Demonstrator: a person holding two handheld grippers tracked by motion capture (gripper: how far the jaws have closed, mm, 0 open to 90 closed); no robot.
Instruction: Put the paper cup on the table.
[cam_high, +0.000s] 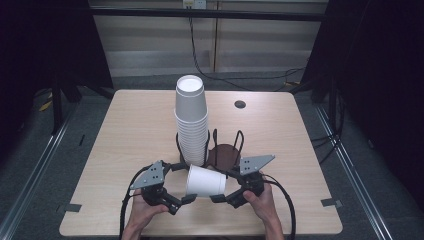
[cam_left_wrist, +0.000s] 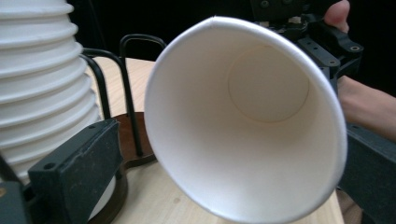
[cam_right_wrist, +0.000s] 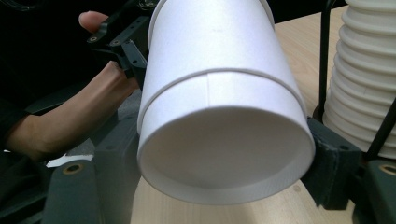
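A white paper cup (cam_high: 205, 181) lies on its side in the air just above the table's front, between the two grippers. Its open mouth (cam_left_wrist: 261, 116) faces my left gripper (cam_high: 184, 202), whose jaws stand open, one pad (cam_left_wrist: 79, 168) clear of the rim. Its base (cam_right_wrist: 224, 158) faces my right gripper (cam_high: 223, 199), which is shut on the cup with a finger (cam_right_wrist: 331, 172) pressed against each side. A raised ring runs around the cup's wall (cam_right_wrist: 210, 74); I cannot tell whether a second cup is nested there. A tall stack of white cups (cam_high: 191, 120) stands upside down just behind.
The stack sits in a black wire holder (cam_high: 227, 150) with a dark round base, mid-table. A small round hole (cam_high: 240, 104) is near the wooden table's (cam_high: 135, 125) far edge. Cables run across the floor behind. Bare wood lies left and right.
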